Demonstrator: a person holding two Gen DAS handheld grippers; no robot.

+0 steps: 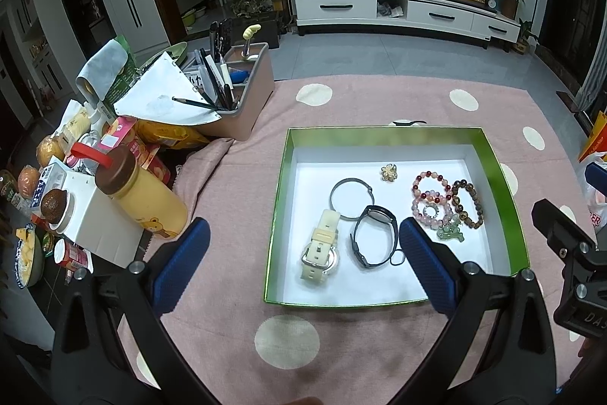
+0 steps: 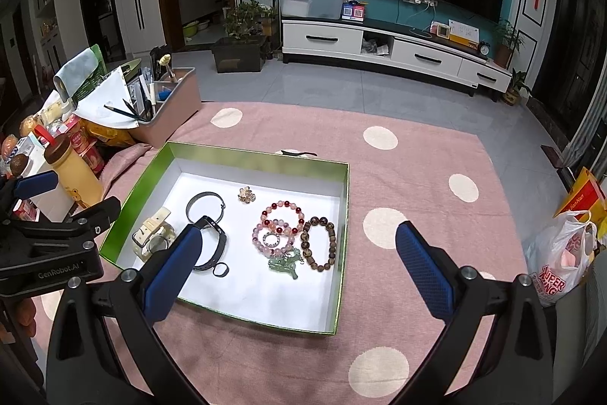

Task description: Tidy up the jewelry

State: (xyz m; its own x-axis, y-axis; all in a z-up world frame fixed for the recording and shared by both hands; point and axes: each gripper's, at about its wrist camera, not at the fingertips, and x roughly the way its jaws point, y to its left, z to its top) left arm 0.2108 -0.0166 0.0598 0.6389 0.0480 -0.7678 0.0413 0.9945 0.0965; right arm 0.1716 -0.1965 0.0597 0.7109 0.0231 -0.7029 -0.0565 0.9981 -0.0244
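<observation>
A shallow cardboard box with shiny green walls and a white floor (image 1: 282, 173) sits on a pink cloth with cream dots (image 1: 235, 185) that covers the counter. The jewelry lies inside it: a cream-strapped wristwatch (image 1: 320, 247) near the left wall, a thin grey metal bangle (image 1: 349, 197) just behind it, a black band watch (image 1: 373, 240) beside them with a small dark ring (image 2: 220, 269) at its near end, and a small gold flower brooch (image 1: 388, 172) farther back. On the right side of the box lie a red and pink bead bracelet (image 1: 430, 185), a pale pink bead bracelet with a silver ring charm (image 1: 431, 211), a dark brown wooden bead bracelet (image 1: 468, 203) and a green jade pendant (image 1: 450, 231), close together and partly touching. A slim dark hair clip (image 2: 296, 153) lies on the cloth just behind the box. The left claw (image 1: 303, 253) hovers over the near left part of the box, its blue-padded fingers (image 1: 182, 264) spread wide, holding nothing. The right claw (image 2: 299, 264) hangs over the box's right edge, equally wide open and empty. To the left stand a beige pen organizer (image 1: 246, 93) and a yellow bottle with a brown lid (image 1: 142, 194).
</observation>
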